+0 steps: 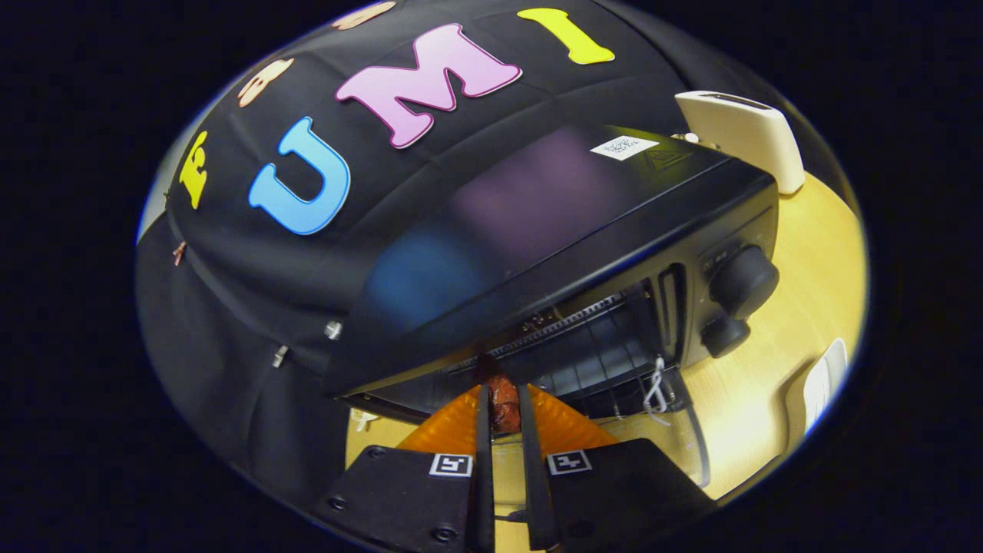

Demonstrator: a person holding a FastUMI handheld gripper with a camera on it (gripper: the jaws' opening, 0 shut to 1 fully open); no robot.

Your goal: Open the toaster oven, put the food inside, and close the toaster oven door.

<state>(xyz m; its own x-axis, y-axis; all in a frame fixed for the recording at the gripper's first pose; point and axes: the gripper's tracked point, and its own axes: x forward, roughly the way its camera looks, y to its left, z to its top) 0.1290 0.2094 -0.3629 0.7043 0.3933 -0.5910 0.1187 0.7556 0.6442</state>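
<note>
The black toaster oven (553,223) stands tilted across the view, its door (680,442) swung down and its mouth open just ahead of my fingers. A wire rack (591,349) shows inside the cavity. My gripper (503,393) is shut on a small reddish-brown piece of food (504,407), both fingers pressing on it. The food sits at the lower front edge of the oven's opening. Two round black knobs (741,280) are on the panel to the right of the opening.
The oven rests on a light wooden table (806,261). A white boxy appliance (741,134) stands behind the oven's right corner. Another white object (822,384) lies on the table to the right. A white tie (656,388) hangs by the door hinge.
</note>
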